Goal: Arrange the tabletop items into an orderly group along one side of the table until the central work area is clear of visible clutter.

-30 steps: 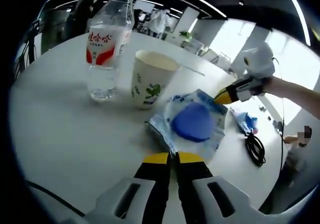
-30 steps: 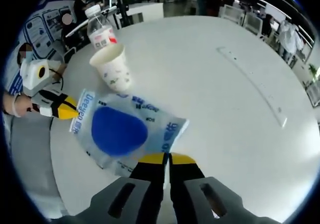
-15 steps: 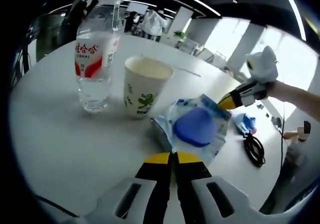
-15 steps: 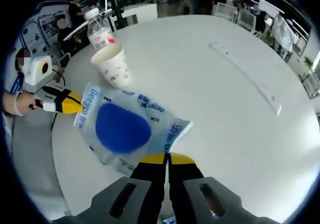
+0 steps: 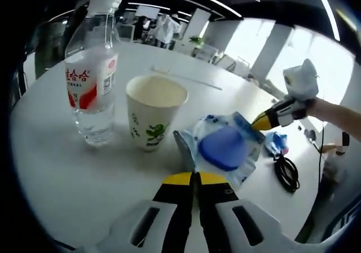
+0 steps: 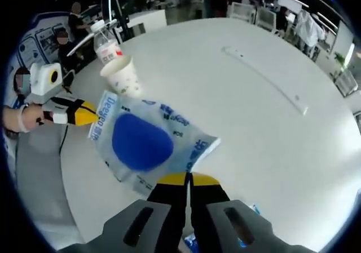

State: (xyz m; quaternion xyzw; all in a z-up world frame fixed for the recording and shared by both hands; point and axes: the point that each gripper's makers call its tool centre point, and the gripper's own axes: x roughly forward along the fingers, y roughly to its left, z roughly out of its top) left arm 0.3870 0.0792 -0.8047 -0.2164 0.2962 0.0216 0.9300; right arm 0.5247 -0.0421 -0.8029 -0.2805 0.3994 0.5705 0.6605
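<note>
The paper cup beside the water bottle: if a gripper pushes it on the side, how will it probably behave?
The paper cup stands upright, open, and seems empty, so it is probably light and should slide easily. It is taller than its narrow base, so a high push may tip it. Its thin wall would likely dent under a hard squeeze. The water bottle stands close beside it.

A: What does the left tool [image 5: 193, 178] look like from its own camera?

B: Two black jaws capped with yellow tips, rising out of a pale grey moulded body with slotted openings on either side.

A: And the right tool [image 6: 188, 178]?

B: Same build: black jaws, yellow tips, grey slotted housing behind them.

A: Seen from the other side?

B: In the left gripper view, the right tool has a yellow nose and a black-and-white banded section behind it.
</note>
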